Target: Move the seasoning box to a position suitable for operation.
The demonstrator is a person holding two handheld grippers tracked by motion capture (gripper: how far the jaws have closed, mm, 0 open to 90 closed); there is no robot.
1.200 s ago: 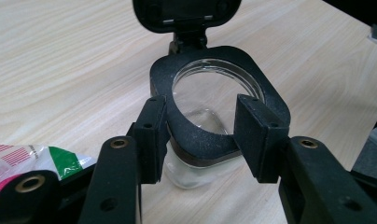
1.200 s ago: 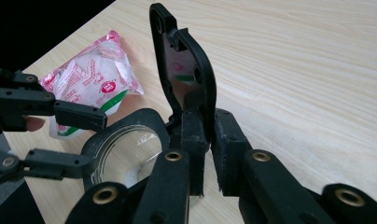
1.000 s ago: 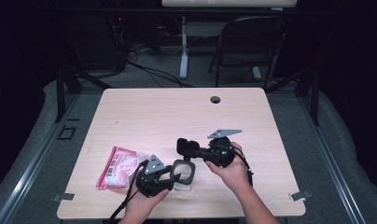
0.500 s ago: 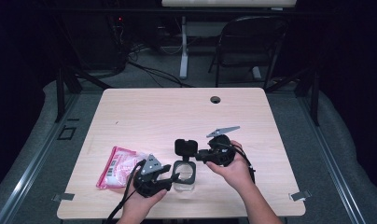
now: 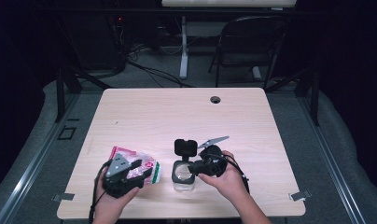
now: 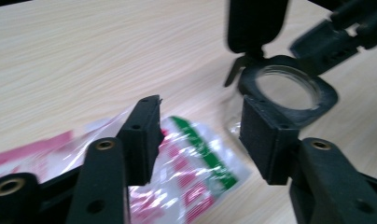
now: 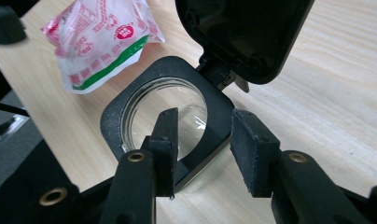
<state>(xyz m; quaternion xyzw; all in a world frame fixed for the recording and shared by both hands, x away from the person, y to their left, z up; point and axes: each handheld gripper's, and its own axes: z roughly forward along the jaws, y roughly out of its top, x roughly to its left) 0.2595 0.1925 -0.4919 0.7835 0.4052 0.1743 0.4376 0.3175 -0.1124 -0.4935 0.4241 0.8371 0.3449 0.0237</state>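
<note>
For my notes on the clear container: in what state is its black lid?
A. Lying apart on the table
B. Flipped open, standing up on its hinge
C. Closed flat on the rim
B: the black lid stands raised on its hinge behind the open mouth of the container.

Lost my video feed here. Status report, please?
Left gripper open over snack packet. Right gripper open, jaws just opening, straddling jar rim; lid flipped up. Nothing in the way.

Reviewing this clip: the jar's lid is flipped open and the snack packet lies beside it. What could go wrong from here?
The right tool straddles the rim of the clear jar, jaws just opened; pulling away carelessly might tip it. The hinged lid stands upright and could drop shut over the mouth. The left tool is open above the slippery plastic packet, so a pinch might slide off.
</note>
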